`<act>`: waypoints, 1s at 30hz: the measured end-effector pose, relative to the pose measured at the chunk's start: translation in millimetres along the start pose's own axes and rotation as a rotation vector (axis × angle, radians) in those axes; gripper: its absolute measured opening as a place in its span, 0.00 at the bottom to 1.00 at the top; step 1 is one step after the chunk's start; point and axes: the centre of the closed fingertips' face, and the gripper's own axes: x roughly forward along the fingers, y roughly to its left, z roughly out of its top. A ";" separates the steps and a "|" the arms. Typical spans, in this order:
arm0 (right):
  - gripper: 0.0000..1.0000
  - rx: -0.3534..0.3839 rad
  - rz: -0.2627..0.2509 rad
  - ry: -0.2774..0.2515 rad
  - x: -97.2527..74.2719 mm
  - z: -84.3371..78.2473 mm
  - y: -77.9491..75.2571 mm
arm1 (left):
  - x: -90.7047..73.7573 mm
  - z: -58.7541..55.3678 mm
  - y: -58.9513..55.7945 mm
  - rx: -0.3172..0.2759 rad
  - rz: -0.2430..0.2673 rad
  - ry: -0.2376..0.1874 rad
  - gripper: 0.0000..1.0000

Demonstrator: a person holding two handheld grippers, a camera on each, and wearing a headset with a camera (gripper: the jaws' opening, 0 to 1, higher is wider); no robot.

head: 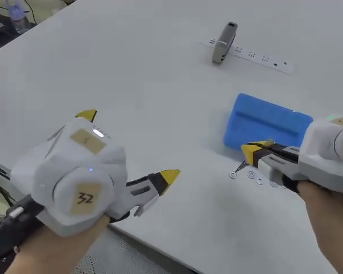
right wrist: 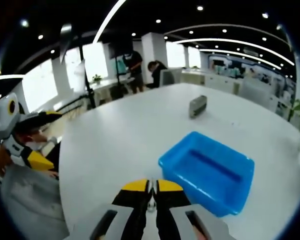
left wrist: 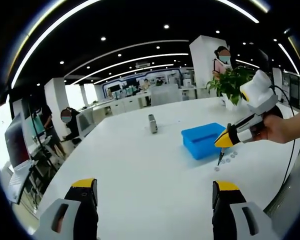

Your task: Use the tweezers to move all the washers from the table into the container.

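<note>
Left claw (left wrist: 154,186), jaws spread and empty, hovers over the table (head: 160,85) well left of the blue container (head: 266,123). At that container's near wall the right claw (head: 256,150), jaws pressed together on the tweezers (head: 240,167), aims their tips down at the washers (head: 252,176) lying in a row on the table just beside it. Judged step: reaching for a washer, the container looking empty; next, the tips should straddle one washer's rim, pinch it and lift it over the wall.
</note>
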 end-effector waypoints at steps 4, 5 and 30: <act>0.02 0.001 -0.006 0.001 1.1 -1.4 1.2 | 0.4 -1.3 1.3 -0.002 0.002 0.007 0.96; 0.02 0.000 -0.011 0.000 1.1 -1.5 0.7 | 0.5 -2.0 1.3 -0.003 0.002 0.011 0.96; 0.00 -0.123 -0.051 0.019 5.4 -5.6 0.4 | 3.3 -8.2 -1.8 0.057 -0.001 0.047 0.95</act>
